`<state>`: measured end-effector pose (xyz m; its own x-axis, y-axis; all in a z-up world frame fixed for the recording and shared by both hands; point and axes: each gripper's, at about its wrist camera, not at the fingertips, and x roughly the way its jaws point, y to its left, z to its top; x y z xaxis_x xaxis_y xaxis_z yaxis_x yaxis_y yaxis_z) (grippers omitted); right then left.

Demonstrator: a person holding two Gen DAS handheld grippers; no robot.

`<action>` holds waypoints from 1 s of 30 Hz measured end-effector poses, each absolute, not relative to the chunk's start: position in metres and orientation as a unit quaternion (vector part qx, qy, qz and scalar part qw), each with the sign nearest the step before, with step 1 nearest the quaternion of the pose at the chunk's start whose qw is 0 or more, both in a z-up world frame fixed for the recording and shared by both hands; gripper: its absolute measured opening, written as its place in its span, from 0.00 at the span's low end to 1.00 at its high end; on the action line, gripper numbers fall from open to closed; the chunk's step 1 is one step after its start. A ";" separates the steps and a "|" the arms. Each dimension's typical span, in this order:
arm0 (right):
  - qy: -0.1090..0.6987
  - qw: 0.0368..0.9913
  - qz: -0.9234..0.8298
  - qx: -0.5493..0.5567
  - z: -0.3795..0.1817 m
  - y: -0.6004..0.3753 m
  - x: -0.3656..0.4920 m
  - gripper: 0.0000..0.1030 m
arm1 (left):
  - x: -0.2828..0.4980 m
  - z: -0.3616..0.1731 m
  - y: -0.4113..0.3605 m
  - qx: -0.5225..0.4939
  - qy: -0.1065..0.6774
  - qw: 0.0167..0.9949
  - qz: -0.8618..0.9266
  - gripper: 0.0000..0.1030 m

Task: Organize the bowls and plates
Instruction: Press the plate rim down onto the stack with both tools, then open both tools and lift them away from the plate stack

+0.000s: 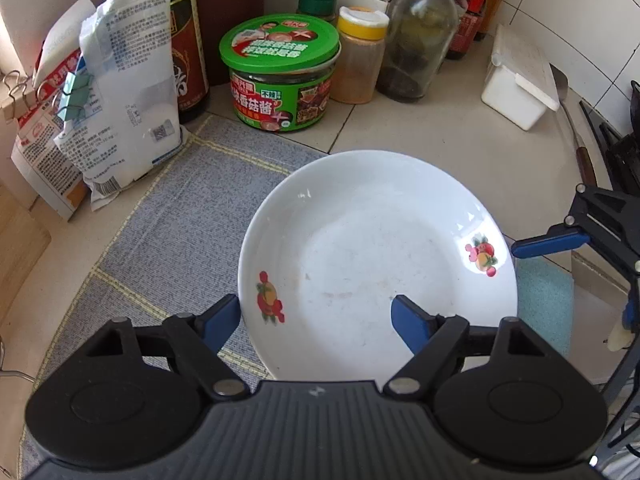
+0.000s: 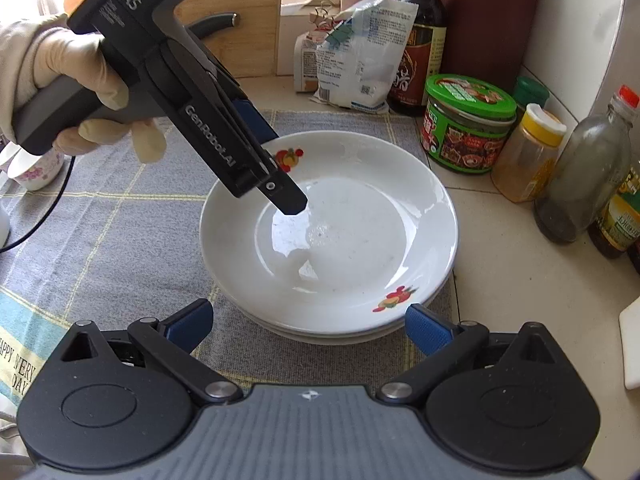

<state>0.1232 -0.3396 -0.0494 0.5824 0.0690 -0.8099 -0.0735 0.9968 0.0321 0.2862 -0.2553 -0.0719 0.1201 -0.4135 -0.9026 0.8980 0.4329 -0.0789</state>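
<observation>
Plates (image 2: 332, 240) sit stacked on the grey cloth (image 2: 120, 216), the top one nested so the pile stays steady. The left gripper (image 1: 316, 316) hovers over its rim, fingers apart and empty; the right gripper (image 2: 308, 320) waits just beside, fingers apart too.

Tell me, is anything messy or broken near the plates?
Nothing looks broken or spilled. The white plate sits on top of other plates, neatly stacked on the grey cloth. Its middle only shows faint smudges. The jars and bottles behind stand upright.
</observation>
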 end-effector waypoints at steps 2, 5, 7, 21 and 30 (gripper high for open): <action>0.448 0.893 0.039 -0.001 -0.045 -0.339 0.123 1.00 | 0.282 -0.070 -0.253 0.258 0.458 0.712 -0.465 0.80; 0.448 0.893 0.028 -0.009 -0.044 -0.338 0.124 1.00 | 0.272 -0.062 -0.247 0.259 0.422 0.735 -0.463 0.85; 0.448 0.894 0.023 -0.010 -0.044 -0.337 0.123 1.00 | 0.265 -0.053 -0.242 0.253 0.397 0.749 -0.466 0.88; 0.397 0.915 0.044 -0.053 -0.019 -0.315 0.113 1.00 | 0.179 0.045 -0.159 0.109 0.216 0.891 -0.385 0.99; 0.374 0.918 0.106 -0.077 -0.019 -0.280 0.116 1.00 | 0.115 0.039 -0.097 0.111 0.205 0.932 -0.277 0.99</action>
